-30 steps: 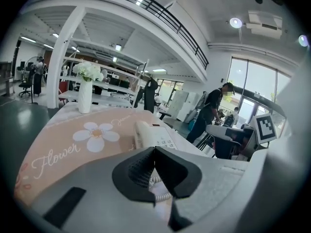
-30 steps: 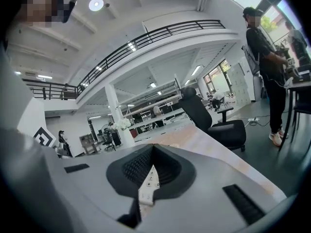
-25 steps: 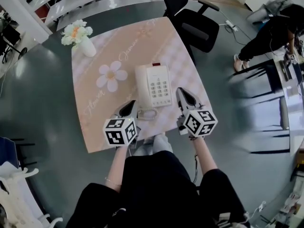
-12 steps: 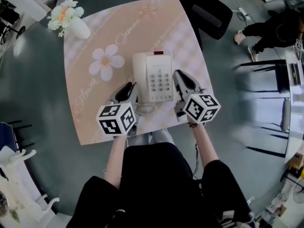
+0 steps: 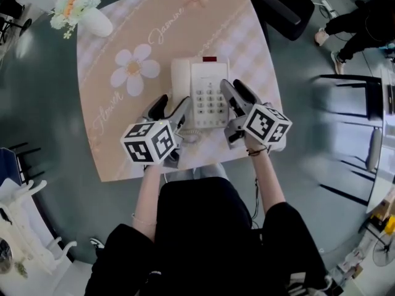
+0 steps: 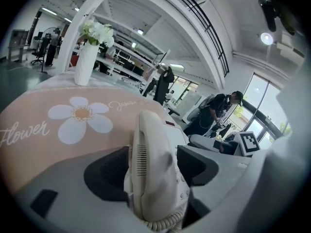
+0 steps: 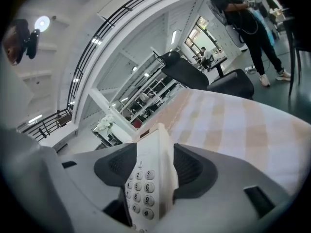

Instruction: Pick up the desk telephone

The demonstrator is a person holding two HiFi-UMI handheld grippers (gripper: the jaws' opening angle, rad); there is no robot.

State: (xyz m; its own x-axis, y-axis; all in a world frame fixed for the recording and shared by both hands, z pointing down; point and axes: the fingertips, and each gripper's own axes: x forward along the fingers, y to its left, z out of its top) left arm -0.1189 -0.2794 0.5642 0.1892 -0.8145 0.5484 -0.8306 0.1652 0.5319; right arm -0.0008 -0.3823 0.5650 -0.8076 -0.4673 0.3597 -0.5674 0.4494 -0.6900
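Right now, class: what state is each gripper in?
Left gripper: open, jaws just opened, astride the handset side of the desk telephone, no grip.
Right gripper: open, jaws just opened, astride its keypad side, no grip.

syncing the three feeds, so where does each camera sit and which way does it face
Head view: on the person's head, facing steeply down at the table and telephone; shows both forearms, lap, left gripper and right gripper.
Left gripper view: on that gripper, looking along its jaws, which have just been opening, astride the handset.
Right gripper view: on that gripper, looking along its jaws, also just opening, astride the telephone's keypad side.
All three share the telephone and flower vase.
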